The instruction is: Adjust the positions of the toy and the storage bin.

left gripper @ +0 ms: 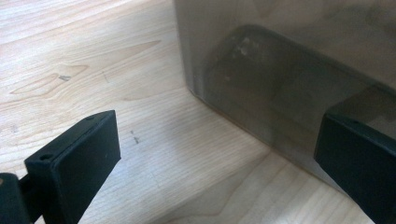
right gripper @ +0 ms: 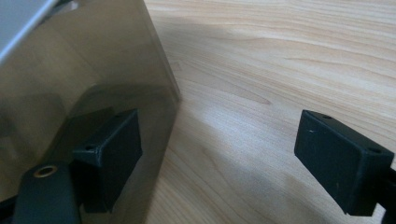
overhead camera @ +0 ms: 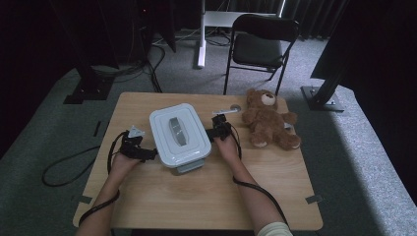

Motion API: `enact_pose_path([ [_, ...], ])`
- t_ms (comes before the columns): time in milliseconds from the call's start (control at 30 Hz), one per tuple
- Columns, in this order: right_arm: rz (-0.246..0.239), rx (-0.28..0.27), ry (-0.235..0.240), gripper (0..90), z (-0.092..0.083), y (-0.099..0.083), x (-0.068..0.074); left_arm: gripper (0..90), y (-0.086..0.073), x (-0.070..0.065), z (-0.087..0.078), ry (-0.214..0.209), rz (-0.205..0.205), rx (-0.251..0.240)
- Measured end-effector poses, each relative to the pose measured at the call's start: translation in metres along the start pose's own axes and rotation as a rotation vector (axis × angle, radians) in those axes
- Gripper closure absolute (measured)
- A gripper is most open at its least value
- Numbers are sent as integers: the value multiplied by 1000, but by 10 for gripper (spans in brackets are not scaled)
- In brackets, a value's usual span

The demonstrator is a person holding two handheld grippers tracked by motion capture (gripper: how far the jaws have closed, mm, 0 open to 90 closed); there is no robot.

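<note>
Brown teddy bear (overhead camera: 269, 121) lying on table (overhead camera: 196, 196) right side; black folding chair (overhead camera: 259, 46) beyond table

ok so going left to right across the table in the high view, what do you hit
left gripper → white lidded box → right gripper → brown teddy bear

White lidded storage box (overhead camera: 179, 135), translucent grey walls, lid on, upright at table centre, slightly angled
</note>
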State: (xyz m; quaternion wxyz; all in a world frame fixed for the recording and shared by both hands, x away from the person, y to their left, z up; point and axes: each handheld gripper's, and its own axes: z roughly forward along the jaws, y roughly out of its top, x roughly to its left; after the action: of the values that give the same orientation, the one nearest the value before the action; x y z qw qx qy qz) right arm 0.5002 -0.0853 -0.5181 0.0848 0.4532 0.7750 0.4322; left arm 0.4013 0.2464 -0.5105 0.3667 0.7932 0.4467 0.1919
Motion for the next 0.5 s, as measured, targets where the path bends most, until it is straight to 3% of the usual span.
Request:
enact_pose_path([
  [167,-2,1,28,166,-4,-4,-2,11,1,-7,-2,-9,16,13],
  [500,-25,-22,26,174,-23,-21,-3,11,-2,-30,-8,-33,23,10],
])
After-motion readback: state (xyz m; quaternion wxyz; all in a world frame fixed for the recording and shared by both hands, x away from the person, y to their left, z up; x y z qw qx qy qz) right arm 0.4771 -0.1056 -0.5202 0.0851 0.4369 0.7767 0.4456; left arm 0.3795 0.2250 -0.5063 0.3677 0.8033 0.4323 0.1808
